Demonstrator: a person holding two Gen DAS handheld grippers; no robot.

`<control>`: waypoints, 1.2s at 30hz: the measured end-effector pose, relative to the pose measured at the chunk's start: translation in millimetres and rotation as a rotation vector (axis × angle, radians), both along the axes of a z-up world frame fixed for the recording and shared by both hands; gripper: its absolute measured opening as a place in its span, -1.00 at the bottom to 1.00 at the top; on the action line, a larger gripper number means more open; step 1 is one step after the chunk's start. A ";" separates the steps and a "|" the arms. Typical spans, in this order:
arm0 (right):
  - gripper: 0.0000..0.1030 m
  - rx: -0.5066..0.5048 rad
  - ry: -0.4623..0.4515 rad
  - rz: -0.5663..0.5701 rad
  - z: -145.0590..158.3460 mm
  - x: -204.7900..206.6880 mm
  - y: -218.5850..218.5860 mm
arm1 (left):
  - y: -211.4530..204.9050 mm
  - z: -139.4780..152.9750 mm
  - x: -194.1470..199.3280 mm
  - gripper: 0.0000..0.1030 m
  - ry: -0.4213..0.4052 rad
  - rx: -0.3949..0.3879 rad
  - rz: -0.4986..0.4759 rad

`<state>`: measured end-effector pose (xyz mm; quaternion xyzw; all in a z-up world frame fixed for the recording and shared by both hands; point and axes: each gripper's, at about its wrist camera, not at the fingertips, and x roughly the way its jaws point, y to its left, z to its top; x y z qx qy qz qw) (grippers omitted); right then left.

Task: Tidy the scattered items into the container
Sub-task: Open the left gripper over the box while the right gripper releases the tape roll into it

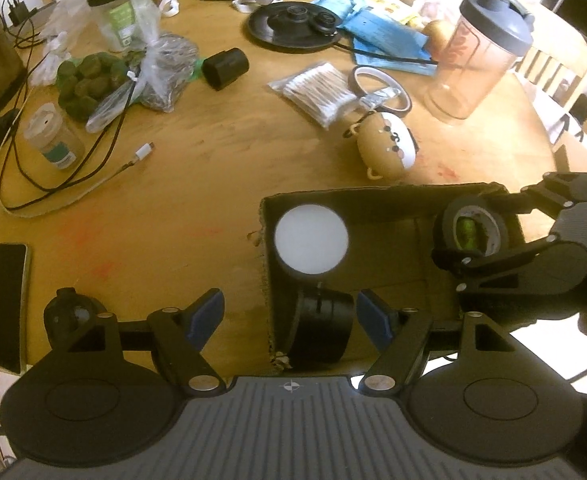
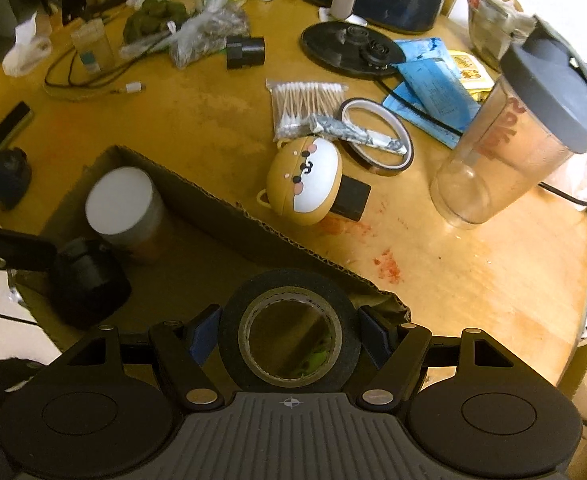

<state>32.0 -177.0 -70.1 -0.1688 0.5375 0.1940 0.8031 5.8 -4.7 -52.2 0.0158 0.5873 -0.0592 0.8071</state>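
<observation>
Gripping the tape roll (image 2: 289,334) across its outer rim, the right hand-held gripper (image 2: 289,330) hangs over the box (image 2: 229,216); the roll looks light, stiff and best held there. The left hand-held gripper (image 1: 289,316) stands open and empty above the box's near corner. No label reads clearly.

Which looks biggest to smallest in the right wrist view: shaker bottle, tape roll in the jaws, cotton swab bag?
1. shaker bottle
2. black tape roll, though it is nearest the camera, so this is unsure
3. cotton swab bag
</observation>
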 end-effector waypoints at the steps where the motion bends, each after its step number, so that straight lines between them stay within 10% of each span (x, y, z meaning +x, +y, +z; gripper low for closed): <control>1: 0.46 -0.014 0.010 0.009 -3.6 0.9 1.8 | 0.7 -0.5 0.6 0.41 0.001 0.000 0.004; 9: 0.99 -0.006 -0.014 0.023 1.0 -2.7 3.7 | -1.6 0.6 5.9 0.41 -0.005 -0.005 -0.003; 20: 1.00 0.145 -0.060 -0.108 35.5 -2.5 -25.1 | -10.1 10.5 15.3 0.41 -0.036 0.007 -0.025; 36: 1.00 0.058 -0.305 -0.213 74.8 6.9 -73.3 | -19.4 32.1 35.2 0.41 -0.100 0.045 -0.008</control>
